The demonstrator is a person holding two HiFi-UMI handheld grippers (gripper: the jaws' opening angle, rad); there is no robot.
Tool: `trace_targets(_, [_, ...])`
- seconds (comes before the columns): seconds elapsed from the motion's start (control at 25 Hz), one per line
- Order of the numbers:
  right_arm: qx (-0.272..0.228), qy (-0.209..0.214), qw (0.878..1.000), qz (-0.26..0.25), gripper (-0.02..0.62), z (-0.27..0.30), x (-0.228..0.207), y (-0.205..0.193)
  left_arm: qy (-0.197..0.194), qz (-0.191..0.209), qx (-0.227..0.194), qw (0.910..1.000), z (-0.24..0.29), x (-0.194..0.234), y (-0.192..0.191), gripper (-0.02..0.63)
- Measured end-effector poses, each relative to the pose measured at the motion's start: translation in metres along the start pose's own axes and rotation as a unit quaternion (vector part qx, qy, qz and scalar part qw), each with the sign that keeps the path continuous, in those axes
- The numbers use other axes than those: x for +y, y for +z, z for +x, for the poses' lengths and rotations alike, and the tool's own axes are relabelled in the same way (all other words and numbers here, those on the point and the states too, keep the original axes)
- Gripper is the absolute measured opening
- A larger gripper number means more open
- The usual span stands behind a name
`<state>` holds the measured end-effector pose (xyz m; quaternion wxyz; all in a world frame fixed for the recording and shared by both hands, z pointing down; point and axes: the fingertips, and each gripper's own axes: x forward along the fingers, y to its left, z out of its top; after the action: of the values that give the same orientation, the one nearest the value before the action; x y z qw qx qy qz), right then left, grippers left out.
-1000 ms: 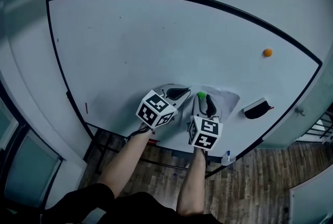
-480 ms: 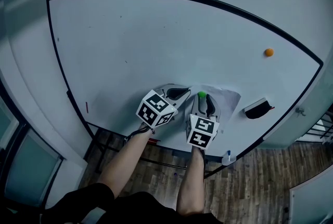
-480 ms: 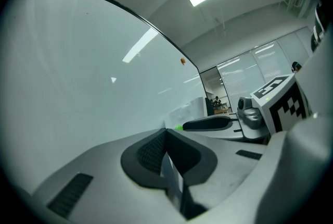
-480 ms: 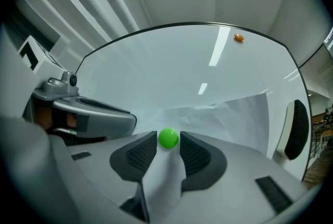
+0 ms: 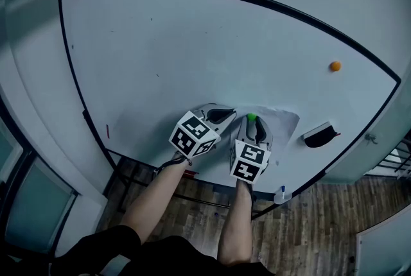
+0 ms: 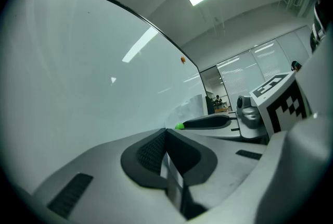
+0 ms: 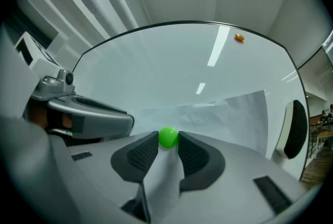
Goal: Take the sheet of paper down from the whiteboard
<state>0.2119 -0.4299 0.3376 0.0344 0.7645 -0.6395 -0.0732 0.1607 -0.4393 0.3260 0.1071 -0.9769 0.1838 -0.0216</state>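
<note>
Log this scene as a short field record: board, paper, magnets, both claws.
board: whiteboard, upright
paper: low on the whiteboard, held there by a green magnet on its left part
orange magnet: far right, apart from the paper
eraser: just right of the paper
left claw: shut, seemingly on the paper's left edge
right claw: jaws have just been closing; pads touch the green magnet on both sides

The whiteboard (image 5: 192, 43), white in a dark frame, is mostly bare. A sheet of paper (image 5: 282, 122) lies flat against its lower middle, with a green magnet (image 5: 252, 117) on the sheet's left part. A black eraser (image 5: 319, 135) clings just right of the sheet, and an orange magnet (image 5: 336, 66) sits well above the eraser.
</note>
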Motion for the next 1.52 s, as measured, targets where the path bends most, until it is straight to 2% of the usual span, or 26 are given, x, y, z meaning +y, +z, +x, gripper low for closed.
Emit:
trace_targets(0.64, [0.001,0.012,1.0,0.011,0.129,0.001,0.006,-0.001,0.018,-0.013,0.007,0.9997,-0.005,0.007,-0.008,0.02])
trace_targets(0.88, [0.003,0.013,1.0,0.017,0.129,0.001,0.009,-0.004,0.044,-0.049,-0.006,0.9978,-0.008,0.01,-0.014,0.02])
trace_targets(1.12, [0.006,0.017,1.0,0.015,0.129,0.002,0.01,-0.003,0.052,-0.082,-0.02,0.9951,-0.01,0.01,-0.018,0.021])
trace_targets(1.52, [0.01,0.036,0.999,0.024,0.129,0.003,0.01,-0.003,0.049,-0.092,-0.023,0.9943,-0.011,0.01,-0.016,0.02])
